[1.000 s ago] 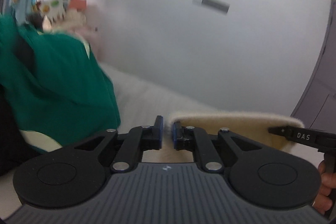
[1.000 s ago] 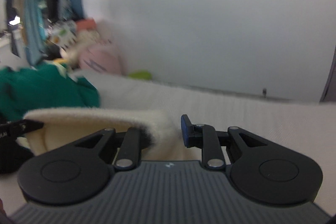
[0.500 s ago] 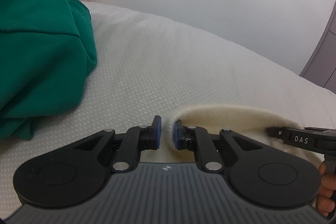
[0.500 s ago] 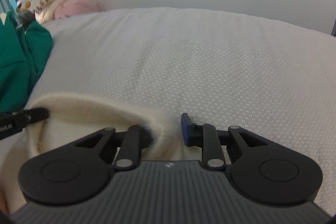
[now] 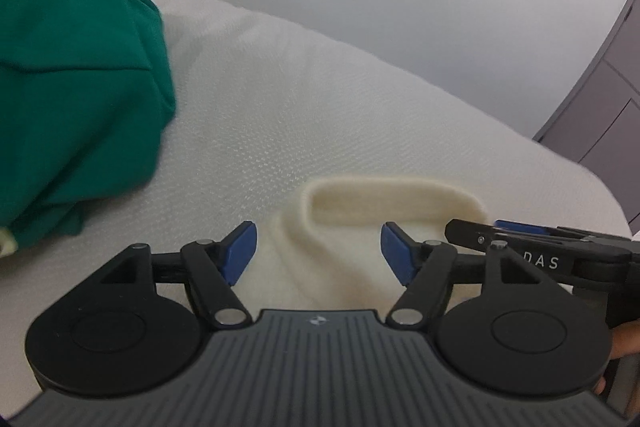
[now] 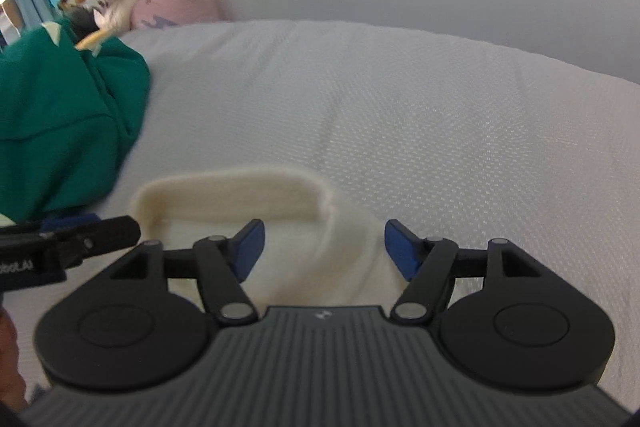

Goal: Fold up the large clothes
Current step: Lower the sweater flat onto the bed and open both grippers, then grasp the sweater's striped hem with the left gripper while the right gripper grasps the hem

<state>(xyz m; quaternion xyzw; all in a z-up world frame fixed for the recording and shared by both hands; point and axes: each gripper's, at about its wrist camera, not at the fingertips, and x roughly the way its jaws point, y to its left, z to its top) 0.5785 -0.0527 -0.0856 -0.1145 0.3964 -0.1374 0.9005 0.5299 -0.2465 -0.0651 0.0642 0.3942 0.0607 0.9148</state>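
Both grippers have just released the cream garment [image 5: 340, 259], jaws spread, on the white bed [image 6: 440, 131]; left gripper [image 5: 318, 253], right gripper [image 6: 324, 251]. Only the left view shows a purple cabinet [image 5: 608, 115] beyond the garment.

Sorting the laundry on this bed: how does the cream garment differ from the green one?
The cream garment is pale and fuzzy and lies between both open grippers' jaws, left gripper, right gripper. The green garment is deep green, smooth, bulkier, and heaped off to the left, away from both grippers. Both rest on the white bed.
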